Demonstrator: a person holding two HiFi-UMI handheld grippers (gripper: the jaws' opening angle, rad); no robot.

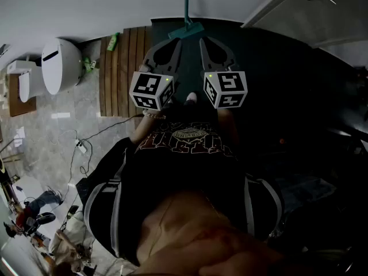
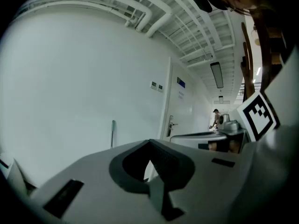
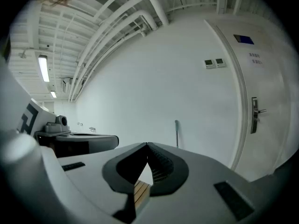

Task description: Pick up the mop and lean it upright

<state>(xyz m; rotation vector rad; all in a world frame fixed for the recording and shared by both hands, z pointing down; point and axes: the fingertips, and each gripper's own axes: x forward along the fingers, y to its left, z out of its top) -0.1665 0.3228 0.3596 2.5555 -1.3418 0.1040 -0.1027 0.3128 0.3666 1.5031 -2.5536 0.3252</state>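
Both grippers, left (image 1: 171,43) and right (image 1: 206,42), were clenched on nothing just short of the mop (image 1: 187,29), which leaned on the wall (image 1: 115,4) and could topple if nudged.

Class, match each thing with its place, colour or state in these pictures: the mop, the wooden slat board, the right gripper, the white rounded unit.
Column one:
1. mop
2. wooden slat board
3. right gripper
4. white rounded unit

Column two:
A. shut, holding nothing
B. brown, lying flat
C. at the far left of the head view
D. upright against the wall

Pairs: 1-D, 2-B, 3-A, 4-C
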